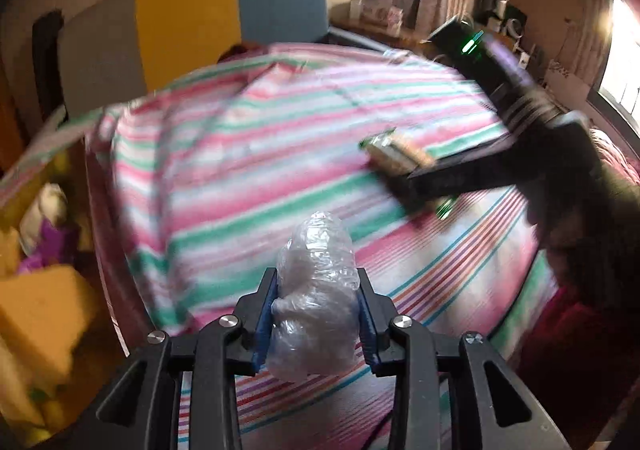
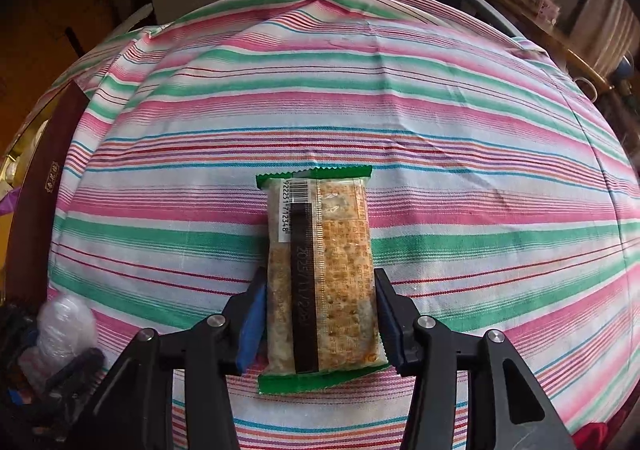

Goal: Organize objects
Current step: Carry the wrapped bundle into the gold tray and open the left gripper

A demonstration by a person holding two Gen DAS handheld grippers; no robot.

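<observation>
My left gripper (image 1: 316, 278) is shut on a lump wrapped in clear crinkled plastic (image 1: 316, 290), which stands up between the blue pads above the striped cloth (image 1: 248, 169). The same wrapped lump (image 2: 64, 326) shows at the lower left of the right wrist view, in the left gripper (image 2: 60, 358). My right gripper (image 2: 320, 278) is shut on a cracker packet with green ends (image 2: 320, 270), which lies lengthwise on the cloth (image 2: 460, 153) with both pads against its long sides. In the left wrist view the right gripper (image 1: 404, 173) is at the right, blurred, with the packet (image 1: 394, 151) at its tips.
To the left of the cloth, an open box (image 1: 36, 250) holds yellow foam and soft things. A dark red box (image 2: 40, 177) stands at the cloth's left edge. Grey, yellow and blue panels (image 1: 184, 17) rise behind. A cluttered wooden shelf (image 2: 560, 29) runs along the back right.
</observation>
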